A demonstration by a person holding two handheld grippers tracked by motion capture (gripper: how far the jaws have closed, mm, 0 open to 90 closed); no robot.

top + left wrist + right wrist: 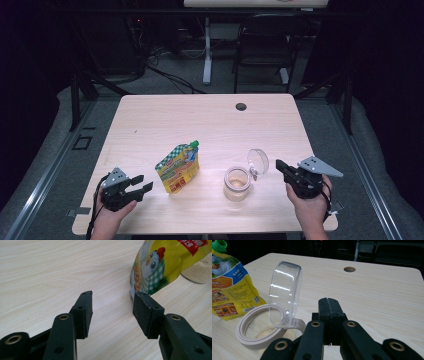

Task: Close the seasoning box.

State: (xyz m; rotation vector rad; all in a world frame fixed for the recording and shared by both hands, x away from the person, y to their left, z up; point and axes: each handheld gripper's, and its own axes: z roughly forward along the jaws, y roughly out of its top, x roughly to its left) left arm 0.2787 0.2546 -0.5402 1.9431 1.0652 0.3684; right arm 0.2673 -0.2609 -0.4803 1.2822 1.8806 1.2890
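Fingers of the left gripper [138,183] stand apart with bare wood between them, pointing at the yellow pouch [178,167]; those of the right gripper [279,165] are pressed together on nothing, just right of the glass jar [236,183]. From above, the pouch leans near the middle of the table [200,120], its green cap [194,144] up, the jar beside it with its clear lid [258,161] hinged upright. Close up, the left gripper view gives the pouch's cartoon chicken; the right gripper view shows pale powder in the jar's bottom
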